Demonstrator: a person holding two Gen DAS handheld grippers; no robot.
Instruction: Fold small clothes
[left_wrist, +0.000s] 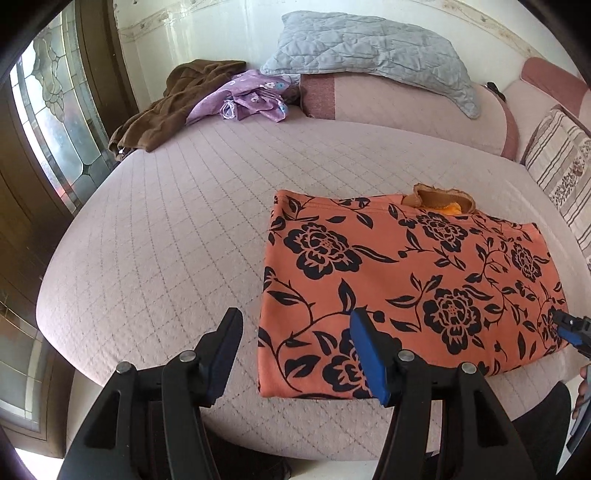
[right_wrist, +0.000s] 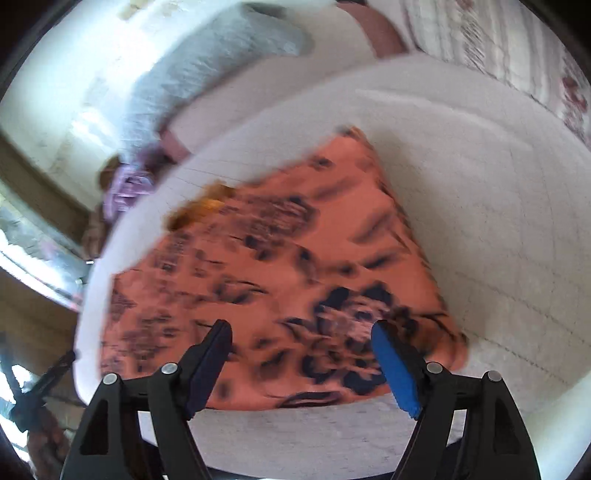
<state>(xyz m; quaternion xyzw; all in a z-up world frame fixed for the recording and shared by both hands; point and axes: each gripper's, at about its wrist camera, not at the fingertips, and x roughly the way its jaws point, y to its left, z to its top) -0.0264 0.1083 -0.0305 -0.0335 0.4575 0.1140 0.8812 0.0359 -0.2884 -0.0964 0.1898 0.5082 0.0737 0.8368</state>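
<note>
Orange floral garment (left_wrist: 406, 280) lies folded flat in a rough rectangle on the quilted bed (left_wrist: 166, 221), close to its near edge, toward the right side. A mustard collar (left_wrist: 439, 201) pokes out at its far edge. Left tongs (left_wrist: 295, 354) wide apart, nothing between them, over the garment's near-left corner. Right tongs (right_wrist: 301, 363) also wide, empty, above the near edge; that view is blurred. Brown cloth (left_wrist: 173, 103), purple flowered cloth (left_wrist: 247, 98) and grey pillow (left_wrist: 369, 48) at the far edge.
</note>
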